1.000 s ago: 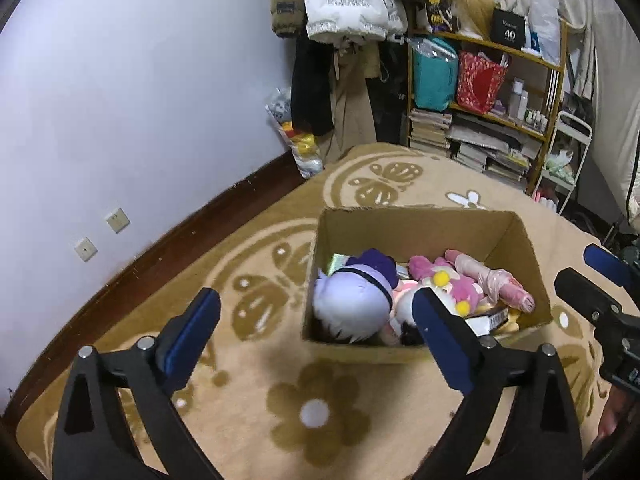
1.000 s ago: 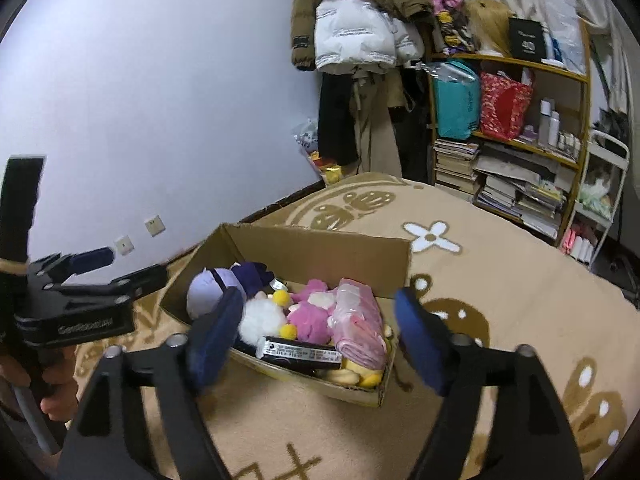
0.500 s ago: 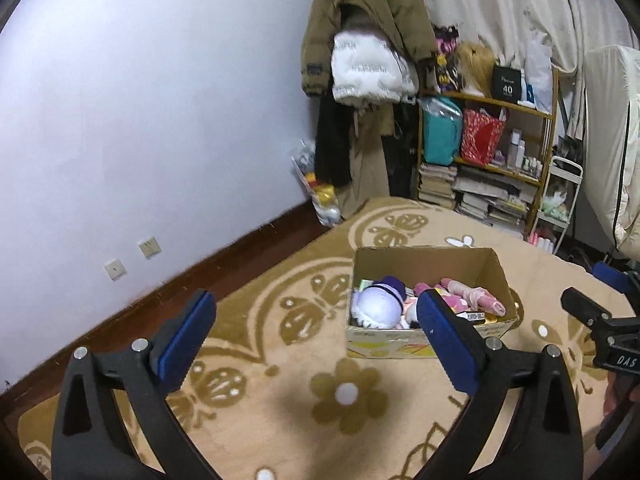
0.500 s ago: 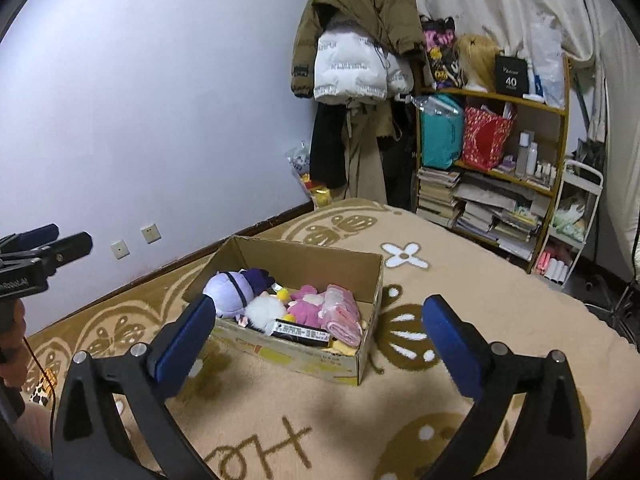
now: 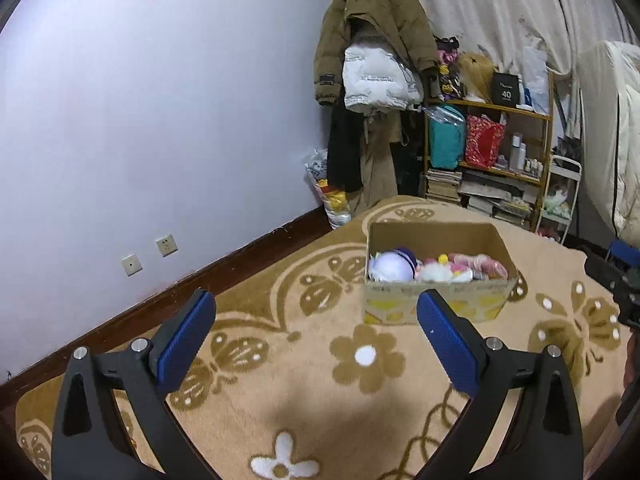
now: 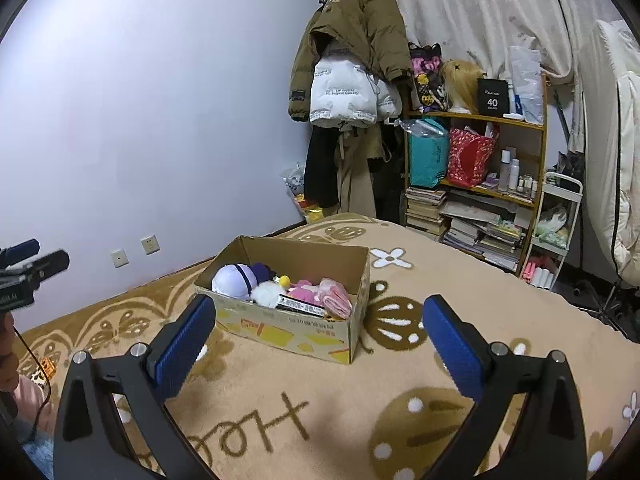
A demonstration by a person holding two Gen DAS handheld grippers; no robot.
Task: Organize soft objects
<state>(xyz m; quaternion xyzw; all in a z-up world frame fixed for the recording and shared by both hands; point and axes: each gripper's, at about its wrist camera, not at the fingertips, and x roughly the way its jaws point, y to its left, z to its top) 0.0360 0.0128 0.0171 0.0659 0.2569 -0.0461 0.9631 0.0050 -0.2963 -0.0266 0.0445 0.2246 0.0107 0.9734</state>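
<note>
A cardboard box [image 5: 436,304] [image 6: 288,330] stands on the beige patterned rug [image 5: 304,392] and holds several soft toys: a pale purple round plush [image 5: 390,267] [image 6: 234,280], a white fluffy one [image 6: 267,293] and pink ones [image 5: 482,264] [image 6: 320,292]. My left gripper [image 5: 314,322] is open and empty, well short of the box. My right gripper [image 6: 318,326] is open wide with nothing between its blue pads [image 6: 452,344], also back from the box. Each gripper shows at the edge of the other's view [image 5: 618,280] [image 6: 28,272].
A wooden shelf [image 6: 480,184] with bags, books and bottles stands at the far wall beside hanging coats [image 5: 372,64]. A white trolley [image 6: 554,224] is to its right. A dark skirting board [image 5: 180,292] and wall sockets [image 5: 166,245] run along the left wall.
Both grippers have drawn back and up from the box, which now looks smaller and farther. The right gripper's jaws widened early on. The toys in the box have not moved.
</note>
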